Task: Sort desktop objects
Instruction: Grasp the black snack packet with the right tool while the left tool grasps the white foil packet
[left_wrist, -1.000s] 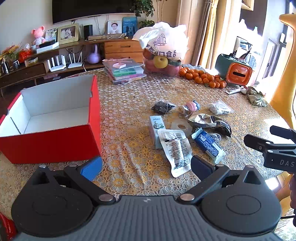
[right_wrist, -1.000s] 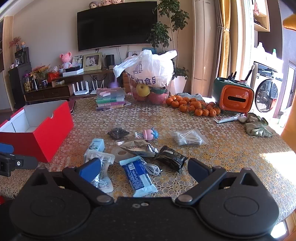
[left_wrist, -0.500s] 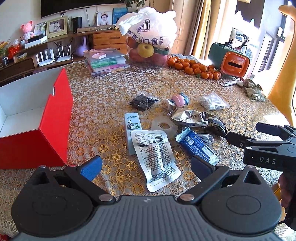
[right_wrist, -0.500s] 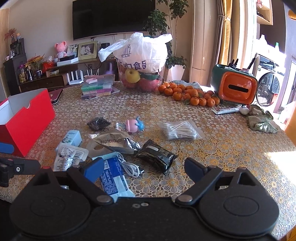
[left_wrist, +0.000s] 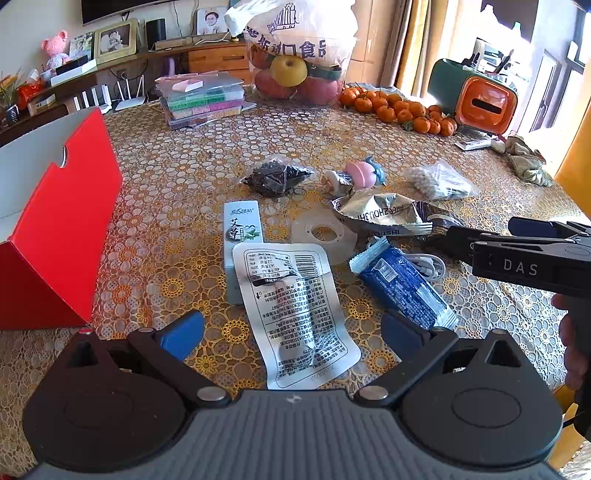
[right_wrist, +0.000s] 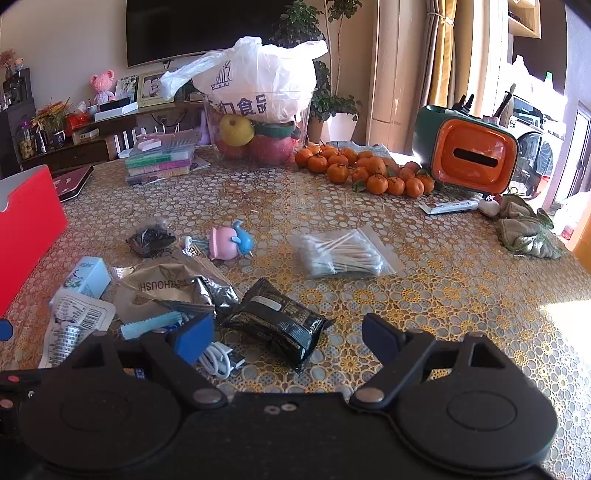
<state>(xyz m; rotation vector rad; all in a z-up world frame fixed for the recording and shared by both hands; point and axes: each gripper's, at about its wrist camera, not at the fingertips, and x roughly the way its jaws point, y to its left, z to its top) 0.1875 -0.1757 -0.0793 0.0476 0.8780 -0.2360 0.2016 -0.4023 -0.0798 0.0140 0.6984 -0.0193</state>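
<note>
Left wrist view: left gripper (left_wrist: 291, 334) spread wide, nothing between its blue-padded fingers, hovering low over the near end of a flat white sealed pouch with black print and barcode (left_wrist: 295, 312). The pouch's far end overlaps a small pale-green carton with a leaf graphic (left_wrist: 242, 240). Just right of the pouch lies a blue crinkle-edged snack wrapper (left_wrist: 400, 284), over a coiled white USB cable (left_wrist: 428, 264). Behind these: a white plastic ring-shaped disc (left_wrist: 321, 234), a crumpled silver foil bag (left_wrist: 380, 216), a clear bag of dark bits (left_wrist: 277, 177), a pink-and-blue whale toy (left_wrist: 364, 173), and a clear zip bag of cotton swabs (left_wrist: 436, 181). An open red cardboard box with white inside (left_wrist: 62, 221) stands at the left on the gold lace-patterned tablecloth (left_wrist: 177, 166). The right gripper (left_wrist: 517, 236), black and marked DAS, enters from the right edge above the cable; a hand (left_wrist: 570, 343) grips its handle.

Right wrist view: right gripper (right_wrist: 288, 341) also wide apart and empty, low over a black glossy wet-wipe pack (right_wrist: 275, 321) and the USB cable (right_wrist: 221, 356). Foil bag (right_wrist: 173, 288), white pouch (right_wrist: 72, 325) and carton (right_wrist: 88, 277) sit to the left, swab bag (right_wrist: 343, 253) ahead, whale toy (right_wrist: 231, 242) beyond. Red box (right_wrist: 26, 229) at the left edge. Far back: a pile of mandarins (right_wrist: 365, 170) and an orange-fronted green tissue holder (right_wrist: 469, 155).
</note>
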